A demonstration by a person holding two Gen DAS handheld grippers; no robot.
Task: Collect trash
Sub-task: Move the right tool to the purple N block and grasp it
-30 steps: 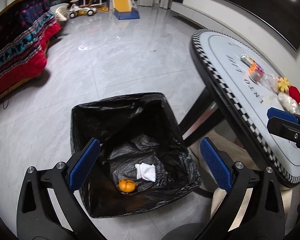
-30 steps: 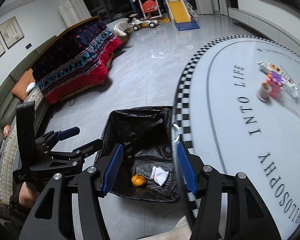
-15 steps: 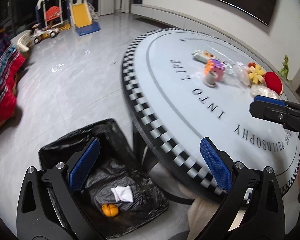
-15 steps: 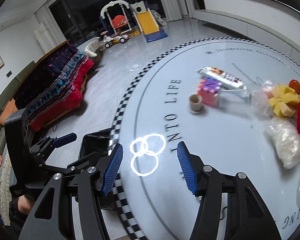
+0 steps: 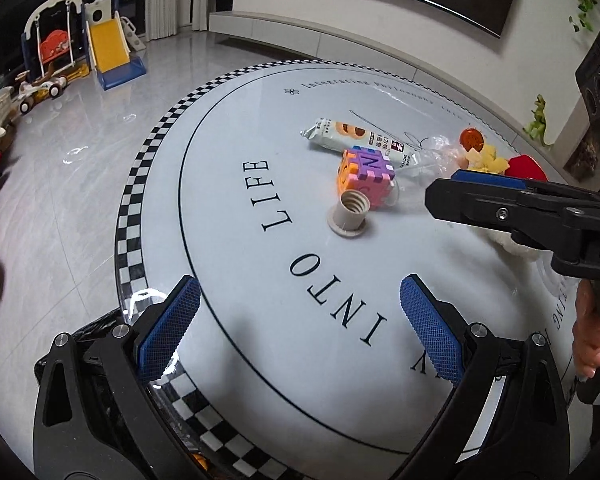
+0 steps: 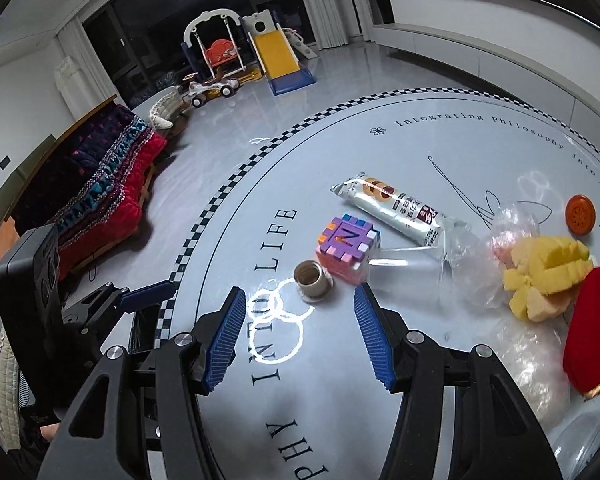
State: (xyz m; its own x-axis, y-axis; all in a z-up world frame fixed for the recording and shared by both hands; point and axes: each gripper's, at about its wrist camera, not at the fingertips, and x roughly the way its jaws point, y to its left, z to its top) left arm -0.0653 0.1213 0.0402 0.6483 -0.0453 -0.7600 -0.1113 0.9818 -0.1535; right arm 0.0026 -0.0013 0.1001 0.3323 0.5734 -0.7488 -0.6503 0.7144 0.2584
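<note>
Left wrist view: the left gripper point(image 5: 296, 320) hovers over the near edge of a round white glass table point(image 5: 236, 280) with a black-and-white checkered rim. Its blue-padded jaws are spread wide and carry nothing.

Ahead of it, toward the table's middle, stands a small beige threaded lamp socket point(image 5: 348, 216), mouth up. Touching the socket's far side is a purple, orange and pink foam puzzle cube point(image 5: 366, 176), and just beyond that lies a long white biscuit wrapper point(image 5: 360, 138).

To its right, the right gripper point(image 5: 460, 190) reaches in sideways over the table, a person's hand point(image 5: 590, 336) on its handle.

From the right wrist view, the right gripper point(image 6: 300, 330) is also released, its jaws apart and empty. The socket point(image 6: 311, 278) sits just ahead, roughly in line with the gap between the jaws, so it looks like the likeliest next pick.

Further to that gripper's right lie crumpled clear plastic bags point(image 6: 508, 248), a yellow foam flower point(image 6: 548, 276), a red cushion-like object point(image 6: 596, 320) and an orange disc point(image 6: 579, 214). I judge the wrapper and bags to be the remaining trash.

A black-lined bin point(image 5: 100, 328) shows only as a sliver below the table edge, behind the left gripper's left jaw.

Around the table is glossy grey floor tile point(image 6: 228, 136), a sofa draped in a red patterned blanket point(image 6: 108, 184), and a children's slide-and-swing set point(image 6: 252, 48).
</note>
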